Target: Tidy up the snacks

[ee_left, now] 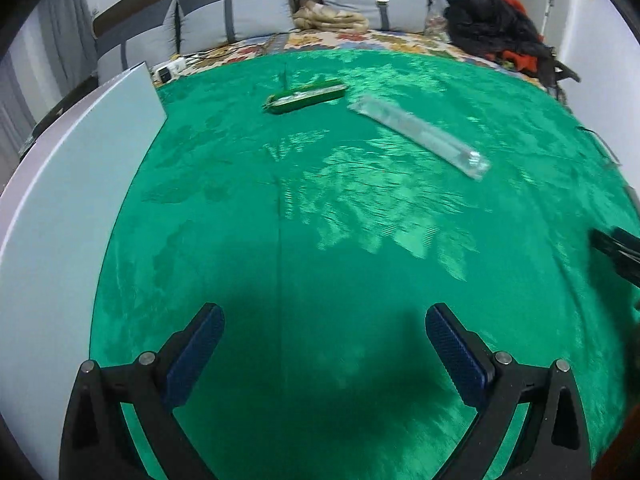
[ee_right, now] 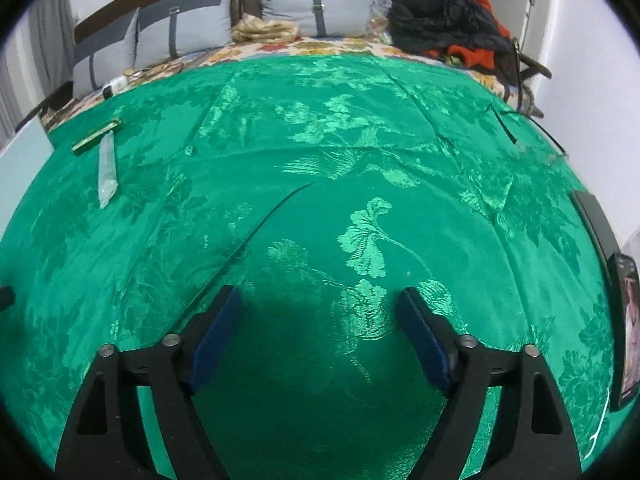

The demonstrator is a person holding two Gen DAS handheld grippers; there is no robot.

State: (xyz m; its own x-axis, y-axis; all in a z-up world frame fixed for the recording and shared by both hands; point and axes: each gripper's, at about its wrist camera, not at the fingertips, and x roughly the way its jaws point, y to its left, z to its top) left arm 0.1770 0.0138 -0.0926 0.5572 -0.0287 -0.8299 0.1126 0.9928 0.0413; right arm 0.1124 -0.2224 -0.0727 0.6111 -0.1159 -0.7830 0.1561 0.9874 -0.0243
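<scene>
A green snack packet (ee_left: 305, 96) lies on the green floral cloth (ee_left: 320, 240) toward the far side. A long silvery clear packet (ee_left: 420, 136) lies just to its right, apart from it. Both also show small at the far left of the right wrist view: the green packet (ee_right: 96, 136) and the silvery packet (ee_right: 107, 168), which seem to meet at one end. My left gripper (ee_left: 324, 320) is open and empty, well short of both packets. My right gripper (ee_right: 320, 300) is open and empty over bare cloth (ee_right: 360, 160). The right gripper's dark edge (ee_left: 616, 252) shows at the right.
A pale flat panel (ee_left: 80, 184) stands along the left edge of the cloth. Grey cushions (ee_left: 240, 20), a patterned sheet and a pile of dark and red clothes (ee_left: 496, 28) lie at the far side. A dark phone or tablet (ee_right: 626, 320) sits at the right edge.
</scene>
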